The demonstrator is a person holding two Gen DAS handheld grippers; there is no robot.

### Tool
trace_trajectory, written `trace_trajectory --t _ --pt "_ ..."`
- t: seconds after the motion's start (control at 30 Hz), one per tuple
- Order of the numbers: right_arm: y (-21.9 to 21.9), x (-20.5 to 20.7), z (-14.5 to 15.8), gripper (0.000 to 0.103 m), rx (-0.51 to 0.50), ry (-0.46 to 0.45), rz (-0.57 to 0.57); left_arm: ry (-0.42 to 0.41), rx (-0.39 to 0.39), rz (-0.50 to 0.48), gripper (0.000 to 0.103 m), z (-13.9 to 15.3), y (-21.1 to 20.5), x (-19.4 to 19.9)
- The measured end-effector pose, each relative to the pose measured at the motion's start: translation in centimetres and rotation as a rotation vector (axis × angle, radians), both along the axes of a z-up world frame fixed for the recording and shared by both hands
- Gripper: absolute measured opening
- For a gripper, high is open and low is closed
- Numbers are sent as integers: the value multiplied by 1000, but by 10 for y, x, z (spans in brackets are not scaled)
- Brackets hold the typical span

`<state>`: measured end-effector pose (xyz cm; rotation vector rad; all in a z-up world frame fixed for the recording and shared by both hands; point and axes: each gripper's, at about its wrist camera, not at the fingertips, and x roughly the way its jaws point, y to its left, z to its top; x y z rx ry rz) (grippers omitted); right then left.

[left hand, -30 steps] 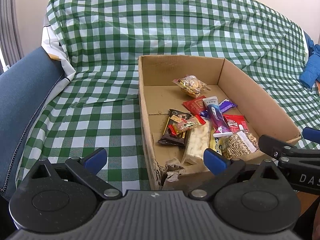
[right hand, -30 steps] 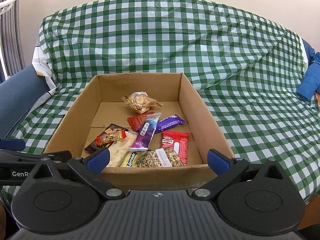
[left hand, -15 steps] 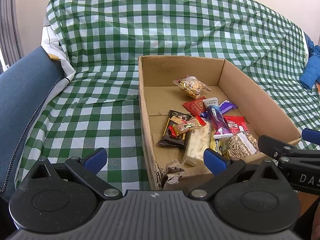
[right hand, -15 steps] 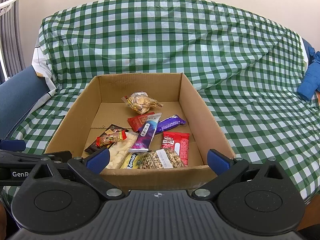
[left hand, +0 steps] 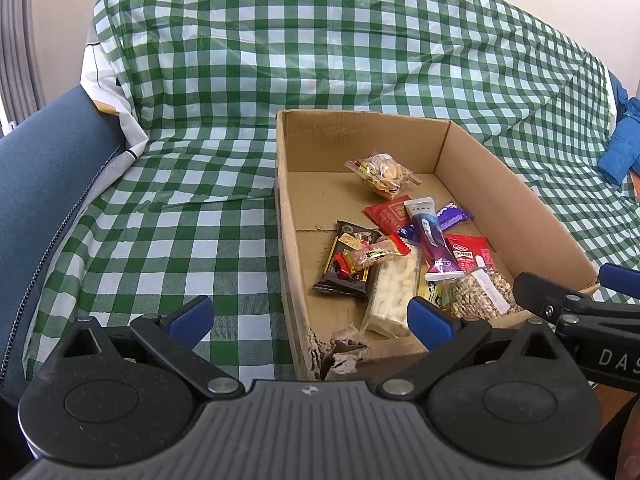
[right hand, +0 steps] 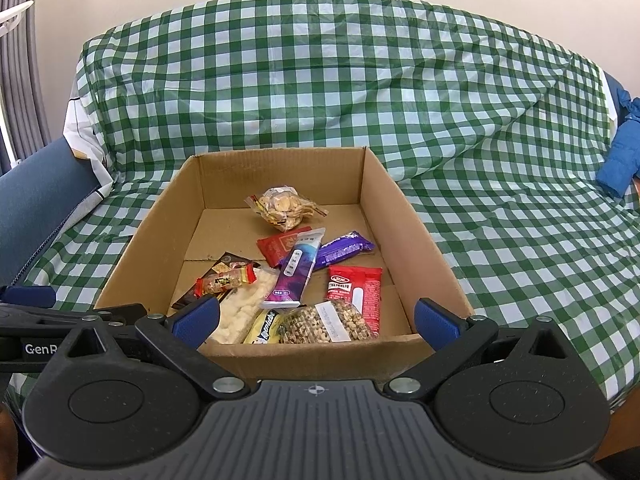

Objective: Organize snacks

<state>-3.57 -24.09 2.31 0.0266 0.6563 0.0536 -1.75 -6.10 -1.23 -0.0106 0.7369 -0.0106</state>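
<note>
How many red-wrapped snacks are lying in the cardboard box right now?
3, though others may be hidden under the pile. A flat red packet sits mid-box under the purple tube; a red bar lies near the right wall; a small red-ended candy rests on the dark bar at left.

Cardboard box [right hand: 416, 240] sits on the checked cloth [right hand: 320, 92]. Snacks lie inside: cracker bag [right hand: 282, 206] toward the back wall, wrapped bars [right hand: 298, 272] mid-floor, nut pack [right hand: 332, 322] against the front wall. Folded jacket [right hand: 618, 160] far right.

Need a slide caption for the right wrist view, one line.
Right gripper, fingers open, faces a cardboard box of mixed snack packets on a green checked cloth.
</note>
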Motion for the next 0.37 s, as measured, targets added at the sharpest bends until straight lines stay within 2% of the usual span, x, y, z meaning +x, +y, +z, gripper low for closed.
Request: trace_trajectory --t 0.3,0.37 --pt "-3 3 0 102 38 17 -21 -18 -36 -21 103 3 -4 6" --pt "-9 1 6 102 60 -8 -58 -41 -33 -24 103 6 -4 6"
